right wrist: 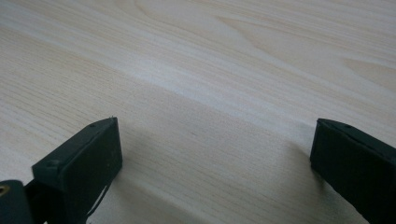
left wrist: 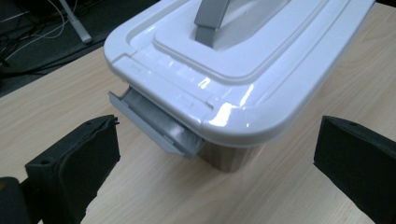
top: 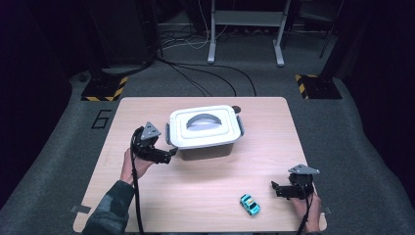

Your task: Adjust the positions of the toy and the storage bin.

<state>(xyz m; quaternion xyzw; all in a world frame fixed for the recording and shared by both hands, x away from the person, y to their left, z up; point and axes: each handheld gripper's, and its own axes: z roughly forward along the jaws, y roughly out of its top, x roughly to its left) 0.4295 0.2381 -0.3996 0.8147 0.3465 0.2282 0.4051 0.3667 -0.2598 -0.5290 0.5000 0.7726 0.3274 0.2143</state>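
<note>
Left gripper [top: 171, 153] is hovering right at the near-left corner of the white lidded storage box [top: 205, 128], jaws spread wide and gripping nothing. Looking along it in the left gripper view, the grey side latch [left wrist: 156, 122] is sitting just ahead and between the jaws, slightly toward the left one, flipped outward from under the lid rim [left wrist: 243, 122] and looking unclipped. The latch's long axis is running along the short end of the box, crossing the gap between the jaws at a slant, so the coming move looks to be turning on that: the jaws need squaring to the latch, or to the lid edge directly above it, before closing. Over on the other side, the right gripper [top: 275, 190] is resting low over bare wooden table [right wrist: 196, 70], also standing wide open and empty, well apart from the box. A small blue toy car [top: 249, 204] is lying just to its left, near the table's front edge. For the box, the left hand [top: 137, 165] is clearly nearer; the grey handle [top: 204, 120] is lying across the lid beyond it.
</note>
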